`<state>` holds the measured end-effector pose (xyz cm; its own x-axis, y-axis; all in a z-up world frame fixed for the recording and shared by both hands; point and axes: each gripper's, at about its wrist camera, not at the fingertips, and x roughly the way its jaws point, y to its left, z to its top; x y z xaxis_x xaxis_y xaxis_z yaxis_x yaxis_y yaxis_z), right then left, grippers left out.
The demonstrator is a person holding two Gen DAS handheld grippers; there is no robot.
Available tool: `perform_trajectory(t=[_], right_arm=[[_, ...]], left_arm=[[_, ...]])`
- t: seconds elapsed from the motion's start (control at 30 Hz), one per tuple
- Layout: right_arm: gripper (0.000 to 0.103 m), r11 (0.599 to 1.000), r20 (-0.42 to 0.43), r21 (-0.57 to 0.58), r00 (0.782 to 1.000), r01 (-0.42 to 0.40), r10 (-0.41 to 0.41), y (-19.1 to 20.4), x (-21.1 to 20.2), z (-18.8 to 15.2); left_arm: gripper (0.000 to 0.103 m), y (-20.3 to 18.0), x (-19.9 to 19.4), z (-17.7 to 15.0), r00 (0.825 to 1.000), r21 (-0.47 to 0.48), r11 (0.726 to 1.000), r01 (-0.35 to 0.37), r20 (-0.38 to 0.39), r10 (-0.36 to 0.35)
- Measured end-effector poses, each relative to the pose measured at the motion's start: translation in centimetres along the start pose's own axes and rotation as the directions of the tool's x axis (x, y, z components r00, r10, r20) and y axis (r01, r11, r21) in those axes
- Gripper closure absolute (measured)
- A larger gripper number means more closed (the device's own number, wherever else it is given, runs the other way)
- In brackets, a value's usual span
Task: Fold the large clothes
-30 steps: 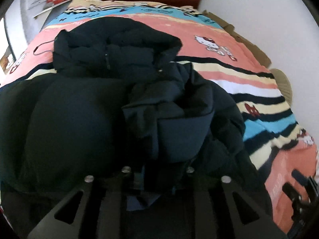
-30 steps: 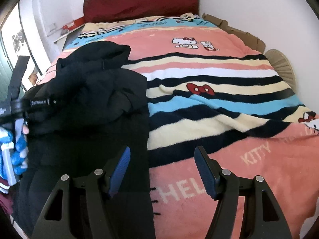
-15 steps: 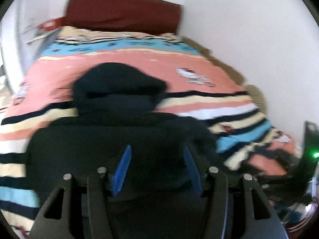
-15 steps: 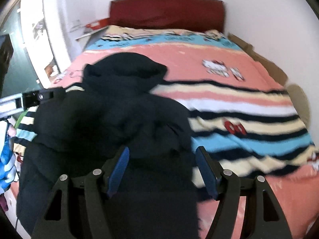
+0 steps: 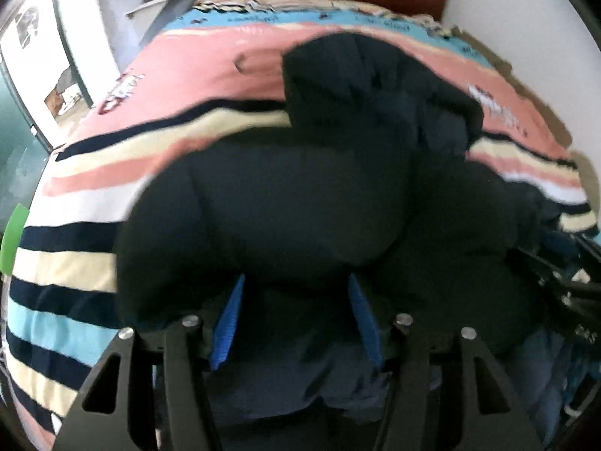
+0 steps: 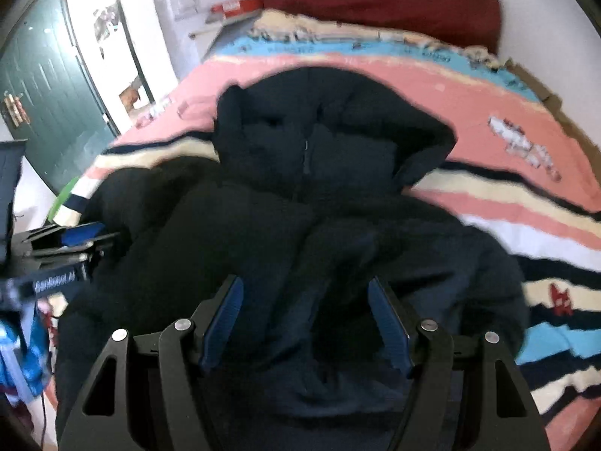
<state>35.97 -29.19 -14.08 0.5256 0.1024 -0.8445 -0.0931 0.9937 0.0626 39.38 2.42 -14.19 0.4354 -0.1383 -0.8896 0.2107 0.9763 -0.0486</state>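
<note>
A large dark navy hooded puffer jacket (image 5: pixel 300 203) lies bunched on the striped bed, hood toward the headboard; it also fills the right wrist view (image 6: pixel 319 195). My left gripper (image 5: pixel 296 300) is open, its blue pads low over the jacket's near edge, with puffy fabric bulging over the fingertips. My right gripper (image 6: pixel 306 300) is open just above the jacket's lower middle, holding nothing. The left gripper also shows at the left edge of the right wrist view (image 6: pixel 64 244).
The bed carries a pink, cream, blue and navy striped Hello Kitty blanket (image 6: pixel 526 158). A dark red headboard (image 6: pixel 379 0) stands at the far end. A white wall runs along the right; a green door (image 6: pixel 45 94) and a shelf are at the left.
The left gripper has let go of the jacket fold and opened. Both grippers have swung left and come in lower over the jacket's near edge.
</note>
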Motion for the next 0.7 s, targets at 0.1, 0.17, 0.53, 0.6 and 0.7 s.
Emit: perform_trajectory(t=[0.1, 0.17, 0.53, 0.6, 0.7], right_arm=[[0.026, 1.0, -0.016, 0.019, 1.0, 0.022, -0.022, -0.9, 2.5, -1.1], [0.025, 0.999, -0.024, 0.046, 1.0, -0.006, 0.007, -2.0, 3.8, -2.4], [0.026, 1.0, -0.026, -0.007, 1.0, -0.004, 0.003, -2.4, 0.7, -3.5], [0.026, 1.0, -0.028, 0.008, 1.0, 0.01, -0.01, -3.3, 0.8, -4.0], [0.026, 1.0, -0.07, -0.014, 0.997, 0.011, -0.012, -3.6, 1.8, -5.1]], left_arm=[[0.044, -0.1, 1.7, -0.9, 1.0, -0.009, 1.0, 0.003, 0.008, -0.003], [0.043, 0.0, 2.4, -1.5, 1.0, -0.015, 1.0, -0.01, 0.012, 0.01], [0.043, -2.4, -1.1, -1.6, 0.995, 0.014, 0.995, -0.095, 0.001, 0.095], [0.043, -2.4, 0.2, -2.1, 0.991, 0.022, 0.993, -0.117, -0.057, 0.118], [0.043, -2.7, 0.0, -2.7, 0.991, 0.02, 0.992, -0.121, -0.055, 0.122]])
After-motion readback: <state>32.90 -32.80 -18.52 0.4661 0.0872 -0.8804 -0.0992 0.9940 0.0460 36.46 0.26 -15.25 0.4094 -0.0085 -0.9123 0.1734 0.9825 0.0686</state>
